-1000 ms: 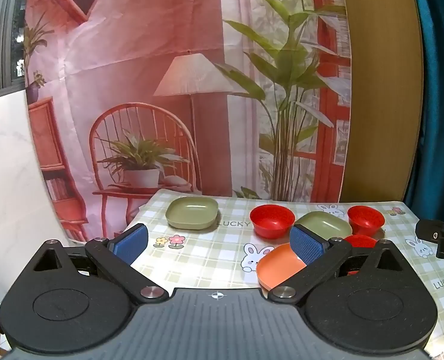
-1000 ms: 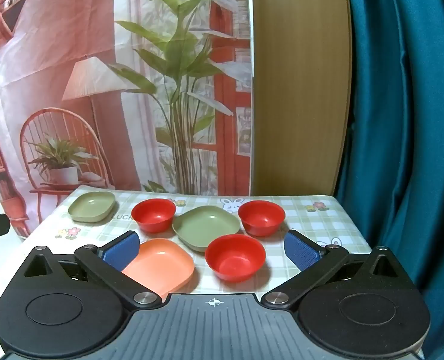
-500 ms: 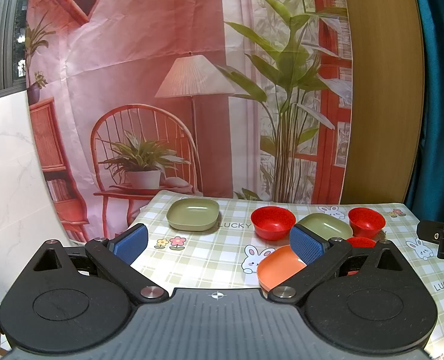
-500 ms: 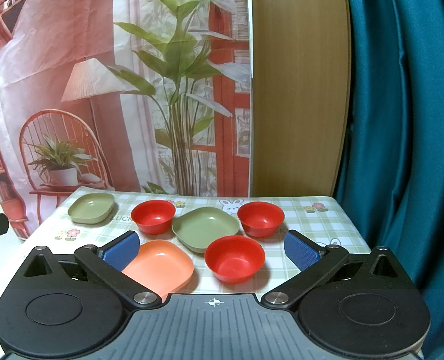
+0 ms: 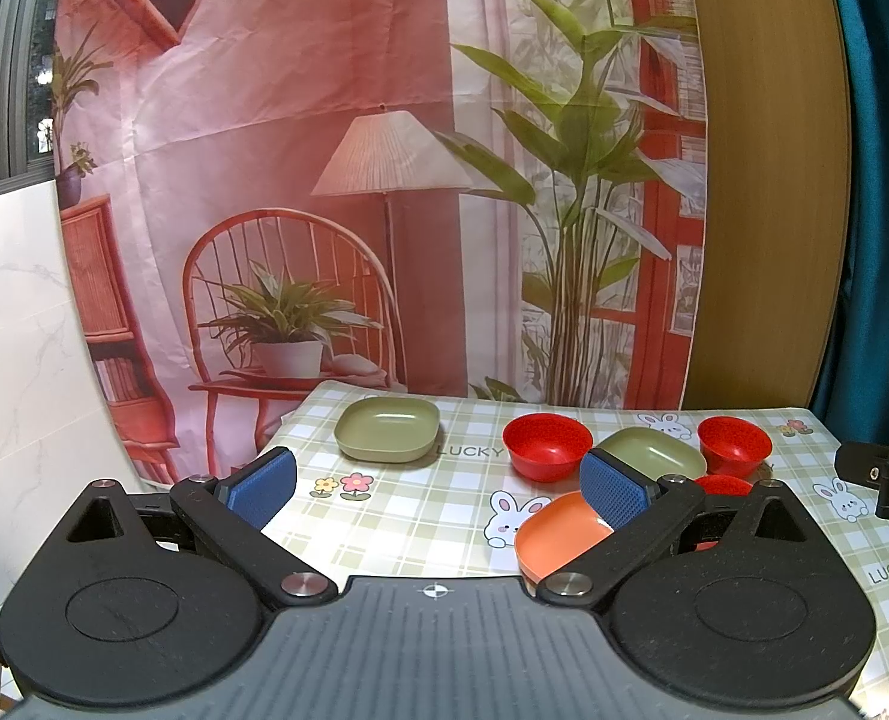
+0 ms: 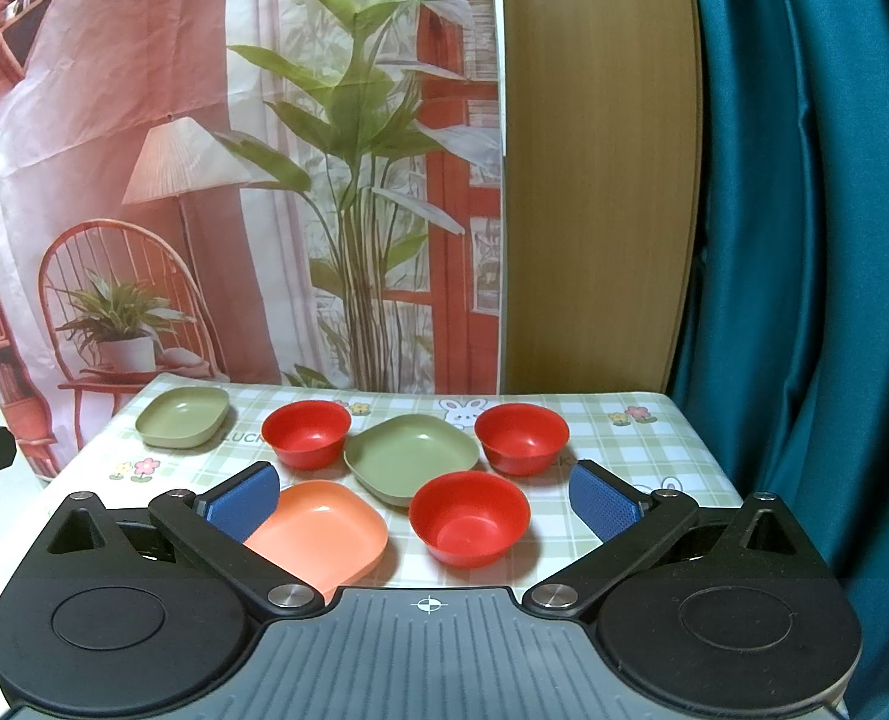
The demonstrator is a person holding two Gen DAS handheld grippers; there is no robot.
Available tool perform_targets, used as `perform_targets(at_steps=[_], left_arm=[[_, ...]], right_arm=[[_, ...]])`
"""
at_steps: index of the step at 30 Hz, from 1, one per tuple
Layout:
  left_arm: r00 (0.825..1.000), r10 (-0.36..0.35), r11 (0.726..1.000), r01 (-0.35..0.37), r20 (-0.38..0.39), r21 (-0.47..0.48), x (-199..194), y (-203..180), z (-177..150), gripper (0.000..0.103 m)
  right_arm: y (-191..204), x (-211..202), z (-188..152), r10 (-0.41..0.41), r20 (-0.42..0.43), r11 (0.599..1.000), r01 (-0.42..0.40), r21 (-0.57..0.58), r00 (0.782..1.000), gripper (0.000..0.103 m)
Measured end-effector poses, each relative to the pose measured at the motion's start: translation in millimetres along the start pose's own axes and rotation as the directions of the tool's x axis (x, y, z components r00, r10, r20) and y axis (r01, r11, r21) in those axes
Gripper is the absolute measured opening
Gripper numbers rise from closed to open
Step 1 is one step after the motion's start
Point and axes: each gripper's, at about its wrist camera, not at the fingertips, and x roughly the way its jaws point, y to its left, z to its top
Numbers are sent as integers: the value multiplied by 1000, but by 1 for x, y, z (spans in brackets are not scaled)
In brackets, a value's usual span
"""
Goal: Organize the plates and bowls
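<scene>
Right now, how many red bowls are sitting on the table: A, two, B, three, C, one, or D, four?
B: the right wrist view shows three red bowls on the checked tablecloth, one at back left, one at back right and one nearest the camera, all standing apart, none stacked.

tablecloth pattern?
Green-and-white check with bunnies, flowers and "LUCKY" print on the tablecloth; clearest in the left wrist view.
</scene>
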Motion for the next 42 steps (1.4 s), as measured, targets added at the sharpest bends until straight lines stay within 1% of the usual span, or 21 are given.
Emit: perform_targets(at_steps=[42], left_arm=[[1000, 1, 1000, -1, -3, -4, 0, 4, 4, 102]], right_arm=[[3, -1, 0, 1, -1, 1000, -1, 0, 1000, 103]])
